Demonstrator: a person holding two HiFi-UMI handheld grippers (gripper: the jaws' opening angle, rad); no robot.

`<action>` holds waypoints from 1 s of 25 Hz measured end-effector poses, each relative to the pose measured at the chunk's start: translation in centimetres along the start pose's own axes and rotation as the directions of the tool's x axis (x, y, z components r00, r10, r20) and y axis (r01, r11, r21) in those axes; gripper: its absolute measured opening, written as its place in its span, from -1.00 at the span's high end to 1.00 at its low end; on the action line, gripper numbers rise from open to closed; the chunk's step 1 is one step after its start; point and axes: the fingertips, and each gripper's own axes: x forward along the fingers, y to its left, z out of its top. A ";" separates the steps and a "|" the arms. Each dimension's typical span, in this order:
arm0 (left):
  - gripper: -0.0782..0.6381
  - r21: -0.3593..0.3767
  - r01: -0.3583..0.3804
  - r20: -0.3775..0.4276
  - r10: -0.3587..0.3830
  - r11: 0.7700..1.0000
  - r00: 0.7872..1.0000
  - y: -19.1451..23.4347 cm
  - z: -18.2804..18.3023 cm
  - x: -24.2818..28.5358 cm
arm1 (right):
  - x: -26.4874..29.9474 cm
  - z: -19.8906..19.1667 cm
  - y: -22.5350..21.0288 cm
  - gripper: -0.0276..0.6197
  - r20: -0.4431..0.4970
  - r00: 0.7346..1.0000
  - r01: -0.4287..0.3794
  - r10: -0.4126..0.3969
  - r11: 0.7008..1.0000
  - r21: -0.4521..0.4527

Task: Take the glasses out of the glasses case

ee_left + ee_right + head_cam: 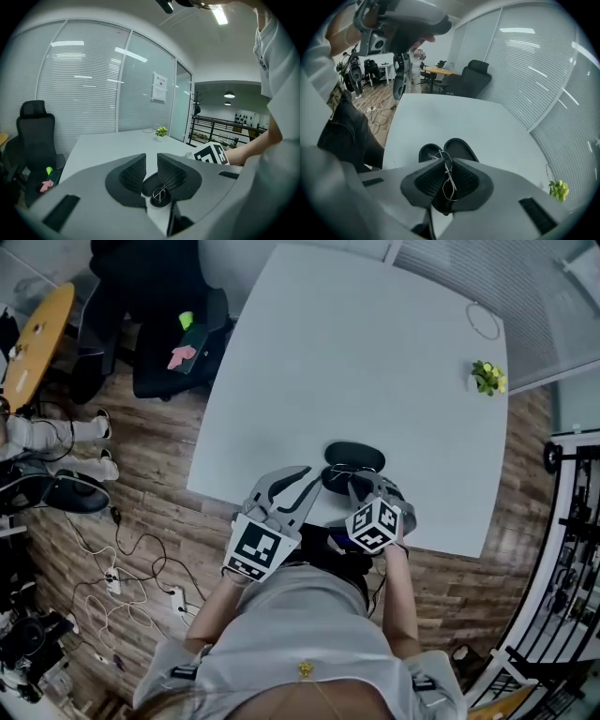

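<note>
A black glasses case (354,457) lies open near the front edge of the white table (375,362). In the right gripper view my right gripper (447,174) is shut on thin wire-framed glasses (449,183), held edge-on between the ribbed pads just above the case's two open halves (459,148). In the head view the right gripper (363,487) is right over the case. My left gripper (305,482) hovers just left of the case, jaws a little apart with nothing between them. Through its gap in the left gripper view (151,165) I see the glasses (160,193) over the case (151,183).
A small potted plant (487,378) and a thin cable ring (483,321) sit at the table's far right. A black office chair (173,334) stands off the left side. Cables and a power strip (122,573) lie on the wooden floor. A black railing (572,549) runs along the right.
</note>
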 end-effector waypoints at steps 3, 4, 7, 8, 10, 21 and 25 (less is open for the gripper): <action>0.53 -0.009 -0.021 -0.002 0.021 1.000 1.000 0.4 -0.3 -0.6 | 1.2 -0.9 0.2 0.75 -0.057 0.998 -0.015 0.011 0.997 -0.073; 0.53 -0.015 -0.028 0.000 0.028 0.999 1.000 0.6 -0.4 -0.9 | 1.5 -1.1 0.3 0.75 -0.074 0.997 -0.022 0.015 0.995 -0.095; 0.53 -0.030 -0.052 0.002 0.052 0.998 0.999 1.1 -0.6 -1.5 | 2.3 -1.9 0.5 0.74 -0.119 0.992 -0.050 0.033 0.989 -0.140; 0.53 -0.033 -0.060 0.002 0.061 0.998 0.998 1.3 -0.7 -1.6 | 2.6 -2.1 0.5 0.74 -0.130 0.991 -0.059 0.040 0.987 -0.149; 0.53 -0.040 -0.075 -0.001 0.075 0.996 0.997 1.7 -0.9 -1.9 | 3.1 -2.4 0.4 0.74 -0.149 0.988 -0.073 0.048 0.984 -0.162; 0.53 -0.073 -0.137 -0.011 0.136 0.988 0.991 2.6 -2.0 -3.3 | 5.8 -4.3 0.8 0.73 -0.251 0.964 -0.153 0.090 0.957 -0.244; 0.53 -0.076 -0.147 -0.015 0.146 0.986 0.989 2.9 -2.3 -3.7 | 6.3 -4.0 0.8 0.76 -0.236 0.967 -0.154 0.096 0.958 -0.240</action>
